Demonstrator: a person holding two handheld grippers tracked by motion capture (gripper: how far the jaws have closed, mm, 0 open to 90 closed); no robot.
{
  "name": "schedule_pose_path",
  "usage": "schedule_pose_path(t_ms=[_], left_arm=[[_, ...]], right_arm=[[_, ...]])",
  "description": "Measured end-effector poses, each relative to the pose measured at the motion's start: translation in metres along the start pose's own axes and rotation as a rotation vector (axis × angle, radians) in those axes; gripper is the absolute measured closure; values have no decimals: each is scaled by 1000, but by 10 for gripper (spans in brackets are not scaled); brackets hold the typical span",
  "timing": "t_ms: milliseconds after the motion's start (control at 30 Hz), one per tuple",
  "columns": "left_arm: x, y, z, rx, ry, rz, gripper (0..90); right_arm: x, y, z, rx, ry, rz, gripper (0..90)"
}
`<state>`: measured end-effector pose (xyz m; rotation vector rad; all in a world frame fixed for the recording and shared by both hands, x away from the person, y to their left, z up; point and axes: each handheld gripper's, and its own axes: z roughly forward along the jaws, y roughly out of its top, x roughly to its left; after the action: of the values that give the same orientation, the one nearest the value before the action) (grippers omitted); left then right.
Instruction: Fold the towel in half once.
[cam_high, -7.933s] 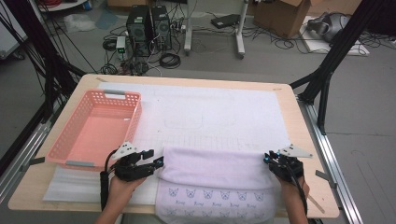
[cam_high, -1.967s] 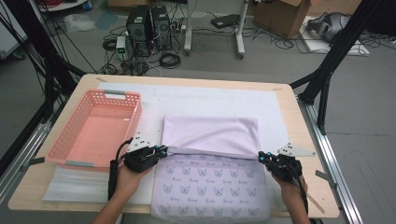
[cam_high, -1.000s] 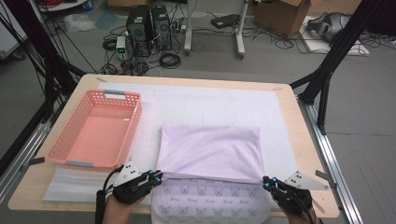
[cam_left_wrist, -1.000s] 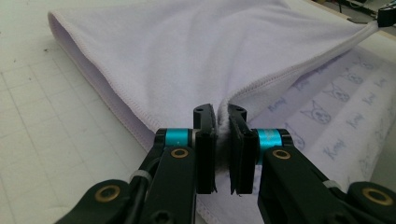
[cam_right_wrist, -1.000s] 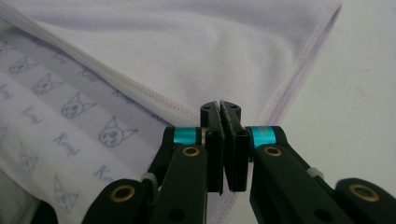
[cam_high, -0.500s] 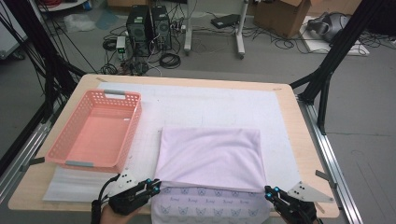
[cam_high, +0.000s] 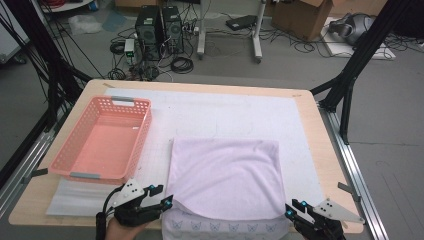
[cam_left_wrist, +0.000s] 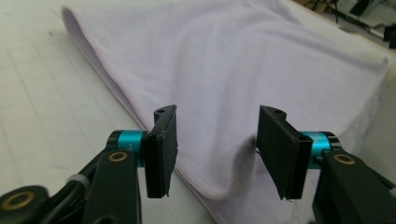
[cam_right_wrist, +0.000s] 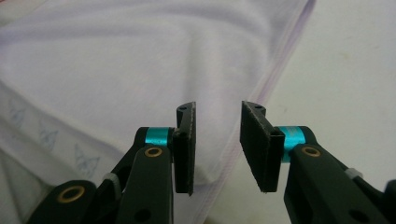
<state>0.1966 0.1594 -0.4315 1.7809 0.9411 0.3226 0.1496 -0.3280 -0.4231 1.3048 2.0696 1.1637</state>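
grey floor (cam_high: 390, 125) with cables (cam_high: 181, 64), computer towers (cam_high: 159, 25), cardboard box (cam_high: 298, 13).

We hold left gripper (cam_high: 161, 199) near table's front edge, jaws just opened, pads apart. Our right gripper (cam_high: 295, 211) at front right corner, jaws also just parted.

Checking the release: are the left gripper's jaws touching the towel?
Apart. The left gripper view shows open jaws, just opened, with gaps beside the lavender towel corner.
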Motion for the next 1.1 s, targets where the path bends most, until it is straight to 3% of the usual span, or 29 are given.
schedule_pose_path(t_ms=[200, 433, 633, 733, 900, 967, 1100], left_arm=[[15, 10, 9, -34, 14, -25, 434], [27, 20, 30, -16, 19, -23, 432], [38, 29, 49, -11, 23, -28, 432], [45, 34, 59, -7, 30, -34, 428], [52, 40, 73, 10, 40, -40, 407], [54, 43, 80, 15, 46, -44, 405], [59, 52, 94, 25, 84, -39, 404]], right_arm=[[-9, 10, 17, -1, -28, -10, 660], [-25, 26, 57, 50, -44, -33, 626], [-34, 39, 96, 119, -43, -63, 780], [-39, 43, 96, 156, -47, -80, 875], [-40, 44, 83, 227, -63, -76, 874], [-42, 46, 83, 216, -51, -56, 773], [-47, 51, 88, 137, -32, -64, 644]])
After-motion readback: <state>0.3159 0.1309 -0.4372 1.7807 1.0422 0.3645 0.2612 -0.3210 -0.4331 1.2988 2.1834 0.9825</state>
